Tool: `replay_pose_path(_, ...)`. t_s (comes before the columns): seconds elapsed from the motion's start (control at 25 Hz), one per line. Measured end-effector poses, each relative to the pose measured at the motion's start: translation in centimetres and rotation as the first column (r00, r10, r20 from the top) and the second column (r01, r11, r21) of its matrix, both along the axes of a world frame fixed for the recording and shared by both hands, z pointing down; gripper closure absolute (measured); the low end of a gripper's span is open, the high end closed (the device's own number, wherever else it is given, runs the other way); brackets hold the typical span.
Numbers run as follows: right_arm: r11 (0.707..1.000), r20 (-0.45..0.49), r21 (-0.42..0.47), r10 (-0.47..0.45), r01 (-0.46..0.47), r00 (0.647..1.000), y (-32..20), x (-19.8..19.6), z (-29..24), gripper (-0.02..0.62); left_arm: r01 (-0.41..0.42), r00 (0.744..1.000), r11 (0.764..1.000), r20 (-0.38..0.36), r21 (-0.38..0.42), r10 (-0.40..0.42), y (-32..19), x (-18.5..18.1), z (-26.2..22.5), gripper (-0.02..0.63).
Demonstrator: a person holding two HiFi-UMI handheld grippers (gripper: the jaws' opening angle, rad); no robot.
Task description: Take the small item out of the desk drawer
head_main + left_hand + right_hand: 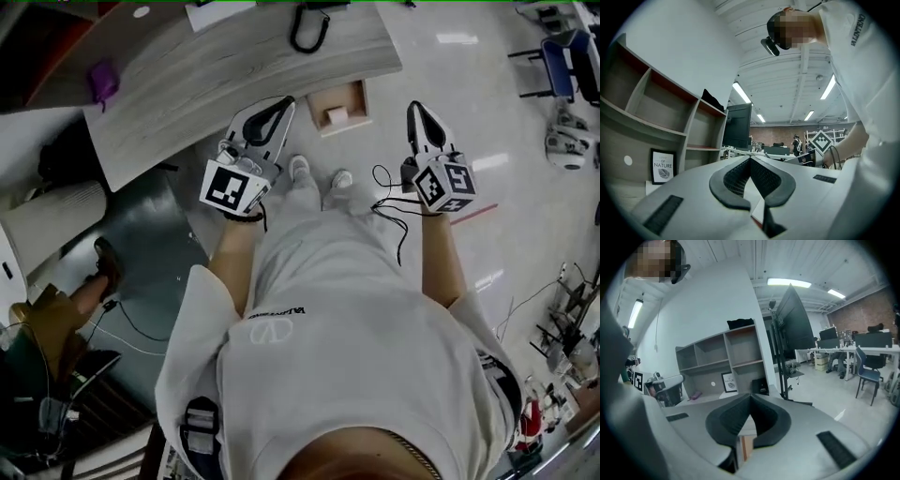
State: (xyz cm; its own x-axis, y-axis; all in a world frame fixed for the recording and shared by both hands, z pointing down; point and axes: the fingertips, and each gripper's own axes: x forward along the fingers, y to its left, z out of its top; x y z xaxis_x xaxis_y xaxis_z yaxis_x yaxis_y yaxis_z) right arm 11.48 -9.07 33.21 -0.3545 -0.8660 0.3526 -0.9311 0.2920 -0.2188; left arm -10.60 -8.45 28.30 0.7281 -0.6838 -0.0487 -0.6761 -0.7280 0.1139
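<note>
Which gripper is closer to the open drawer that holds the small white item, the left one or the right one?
Left. In the head view the left gripper points just beside the left edge of the drawer. The right gripper is farther off, clear of its right side.

We are seeing only the front part of the drawer (353, 97); the desk (234, 75) is covering its back. The pale item (336, 116) inside is showing too small for us to name. The picture's top edge is cutting off the black loop (309, 28) lying on the desk.
</note>
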Motion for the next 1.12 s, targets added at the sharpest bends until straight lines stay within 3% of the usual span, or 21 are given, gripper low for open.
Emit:
replay_pose_path(0.16,0.999,0.042,-0.045,0.005,-0.003,0.999,-1.2,0.3,2.5,0.597,0.018,1.0,0.999,0.003,-0.042,-0.018,-1.2,0.7,2.7,0.607)
replay_pose_path(0.52,0.982,0.028,-0.141,-0.127,0.129,0.992,-3.4,-1.2,8.9,0.595,0.05,0.998,0.979,0.033,-0.2,-0.044,-1.9,4.3,10.3,0.607)
replay_pose_path(1.12,0.938,0.071,-0.266,-0.211,0.223,0.975,-1.7,-3.0,20.3,0.597,0.073,0.997,0.954,0.06,-0.29,-0.058,-2.0,6.3,20.9,0.607)
